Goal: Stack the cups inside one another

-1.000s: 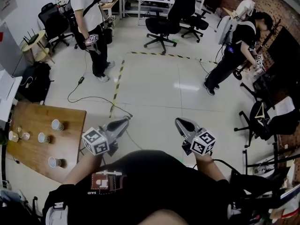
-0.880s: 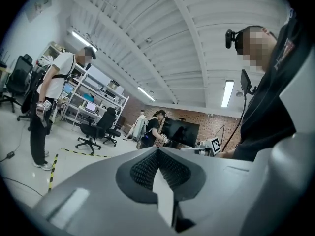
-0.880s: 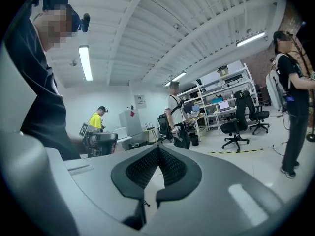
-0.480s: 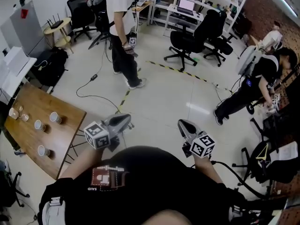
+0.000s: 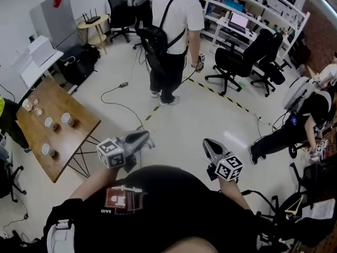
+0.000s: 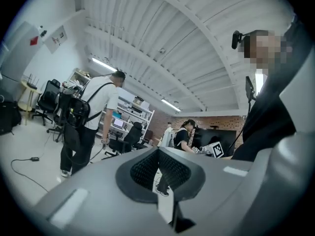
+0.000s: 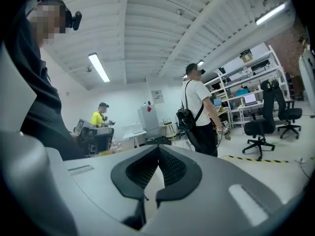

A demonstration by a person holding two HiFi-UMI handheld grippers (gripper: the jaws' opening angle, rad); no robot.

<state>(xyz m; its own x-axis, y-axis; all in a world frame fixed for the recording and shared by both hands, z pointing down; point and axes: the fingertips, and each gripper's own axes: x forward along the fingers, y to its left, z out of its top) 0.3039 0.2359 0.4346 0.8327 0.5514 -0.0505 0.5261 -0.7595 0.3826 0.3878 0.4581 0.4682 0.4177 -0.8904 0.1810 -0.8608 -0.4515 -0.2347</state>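
Note:
Several paper cups stand apart on a wooden table (image 5: 73,141) at the left of the head view: one cup (image 5: 67,119), a second (image 5: 50,123) beside it, a third (image 5: 48,150) nearer the front. Small clear cups (image 5: 30,106) sit at the table's far corner. My left gripper (image 5: 146,136) hangs over the floor to the right of the table, its jaws shut and empty (image 6: 158,151). My right gripper (image 5: 207,142) is further right, also shut on nothing (image 7: 158,149). Neither is near a cup.
A person with a white shirt and black backpack (image 5: 171,30) stands ahead on the floor. Office chairs (image 5: 242,62), desks and shelves lie beyond. A cable (image 5: 118,96) and striped floor tape (image 5: 231,101) cross the floor. Another person (image 5: 297,123) bends at the right.
The view has swung left: the table with the cups now shows larger and higher at the left. Both grippers moved along with the turn and stayed shut.

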